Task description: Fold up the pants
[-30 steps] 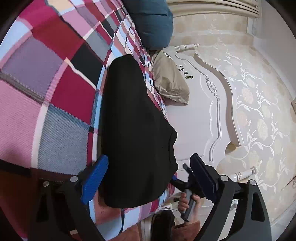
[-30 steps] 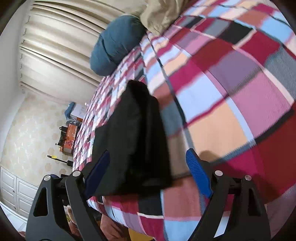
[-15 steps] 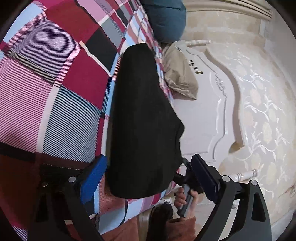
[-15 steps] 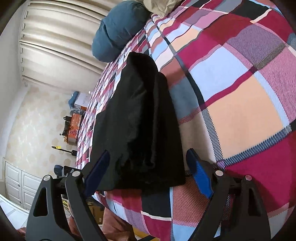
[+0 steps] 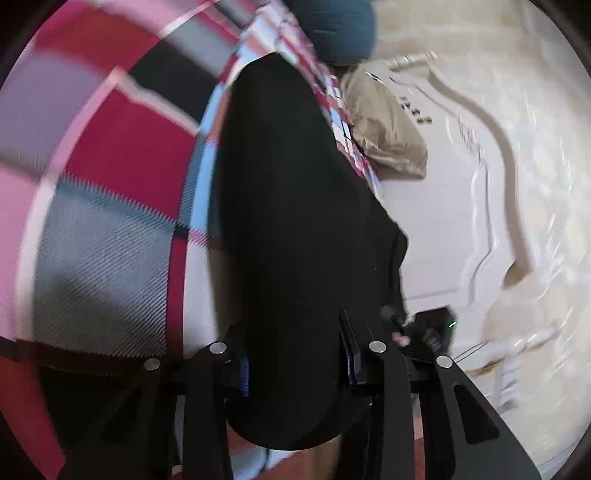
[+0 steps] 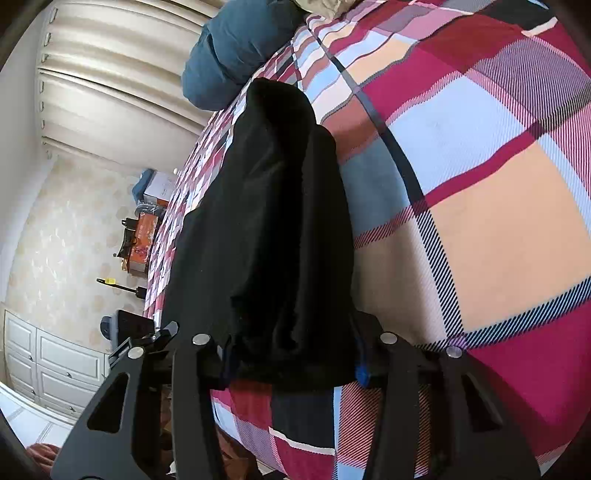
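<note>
The black pants (image 5: 291, 229) lie folded lengthwise on the plaid bedspread (image 5: 110, 184), running away from me toward the pillows. My left gripper (image 5: 295, 365) is shut on the near end of the pants, the cloth bulging between the blue pads. In the right wrist view the same pants (image 6: 273, 229) show two stacked layers. My right gripper (image 6: 291, 365) is shut on their near edge at the other corner.
A teal pillow (image 5: 336, 26) and a beige pillow (image 5: 384, 129) sit at the head of the bed by the white headboard (image 5: 443, 229). Curtains (image 6: 110, 74), a white cabinet (image 6: 48, 365) and small clutter on the floor (image 6: 140, 240) lie beyond the bed's side.
Both grippers moved forward onto the near end of the pants and closed from wide open to shut on the cloth. The left view is blurred by motion.
</note>
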`<state>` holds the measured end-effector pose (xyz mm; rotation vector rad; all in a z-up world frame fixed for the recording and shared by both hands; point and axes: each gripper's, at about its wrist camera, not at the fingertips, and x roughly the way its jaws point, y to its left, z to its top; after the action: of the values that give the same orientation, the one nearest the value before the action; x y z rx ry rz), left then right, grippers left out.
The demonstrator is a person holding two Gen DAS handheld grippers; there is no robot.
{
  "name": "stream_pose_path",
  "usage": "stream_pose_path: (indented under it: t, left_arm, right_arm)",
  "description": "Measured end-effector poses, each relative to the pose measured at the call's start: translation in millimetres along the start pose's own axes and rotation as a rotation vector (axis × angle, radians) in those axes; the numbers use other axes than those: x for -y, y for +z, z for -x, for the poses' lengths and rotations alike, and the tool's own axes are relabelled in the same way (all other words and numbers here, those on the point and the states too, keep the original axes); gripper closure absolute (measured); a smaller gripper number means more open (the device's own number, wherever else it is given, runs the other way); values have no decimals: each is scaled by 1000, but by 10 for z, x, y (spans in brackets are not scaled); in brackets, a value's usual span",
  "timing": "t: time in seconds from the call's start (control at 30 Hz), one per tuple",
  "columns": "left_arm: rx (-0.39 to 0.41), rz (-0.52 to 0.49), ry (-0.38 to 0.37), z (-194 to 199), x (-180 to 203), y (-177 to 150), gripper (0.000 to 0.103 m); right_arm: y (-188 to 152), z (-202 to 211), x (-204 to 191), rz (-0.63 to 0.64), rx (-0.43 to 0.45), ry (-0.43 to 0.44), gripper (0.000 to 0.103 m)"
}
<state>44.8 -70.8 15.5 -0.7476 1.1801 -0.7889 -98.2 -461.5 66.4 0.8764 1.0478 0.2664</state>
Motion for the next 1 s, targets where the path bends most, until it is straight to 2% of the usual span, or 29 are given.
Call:
stream_pose_path:
  t: [0.5, 0.7, 1.0]
  left_arm:
    - [48, -22, 50, 197, -89, 32, 69]
    - [92, -30, 82, 439, -192, 44, 69]
    - [131, -5, 90, 774, -391, 2, 69]
  right_arm:
    - [-55, -103, -178, 16, 0, 6, 59]
    - [-62, -335, -324, 25, -30, 22, 59]
    - [-81, -682, -525, 35, -66, 45, 59]
